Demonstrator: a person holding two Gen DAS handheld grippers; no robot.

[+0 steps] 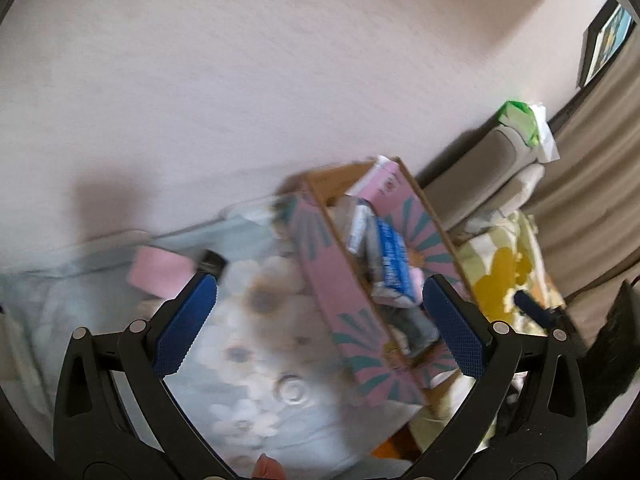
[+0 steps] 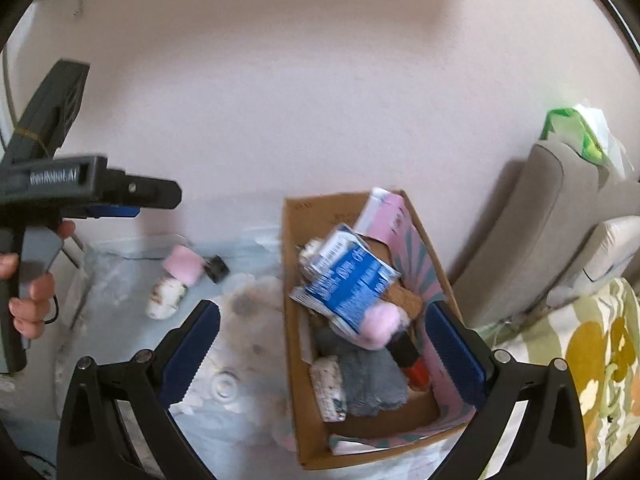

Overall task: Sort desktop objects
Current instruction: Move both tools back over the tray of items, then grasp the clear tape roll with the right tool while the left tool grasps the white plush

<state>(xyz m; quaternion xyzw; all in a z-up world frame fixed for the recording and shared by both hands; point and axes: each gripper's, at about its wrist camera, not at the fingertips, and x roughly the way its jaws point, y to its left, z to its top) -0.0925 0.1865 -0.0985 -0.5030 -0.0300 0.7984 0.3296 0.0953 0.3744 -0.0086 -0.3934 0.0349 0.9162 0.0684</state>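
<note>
A pink flowered cardboard box (image 2: pixel 296 320) stands on the pale blue flowered tablecloth (image 2: pixel 240 360) and holds a blue-and-white packet (image 2: pixel 352 284), a grey cloth (image 2: pixel 372 376), a pink fluffy item (image 2: pixel 380 326) and a red-capped bottle (image 2: pixel 412 364). The box also shows in the left wrist view (image 1: pixel 340 292). On the cloth to the left lie a pink item (image 2: pixel 184 266), a white patterned item (image 2: pixel 166 298) and a small black object (image 2: pixel 217 268). My right gripper (image 2: pixel 324 356) is open and empty above the box. My left gripper (image 1: pixel 320 320) is open and empty; it also shows at the left of the right wrist view (image 2: pixel 116 210).
A grey sofa (image 2: pixel 560 220) with a green-and-white bag (image 2: pixel 580 132) on top stands at the right. A yellow flowered fabric (image 2: pixel 592 352) lies beside the box. A pale wall is behind the table. A framed picture (image 1: pixel 608 40) hangs at the far right.
</note>
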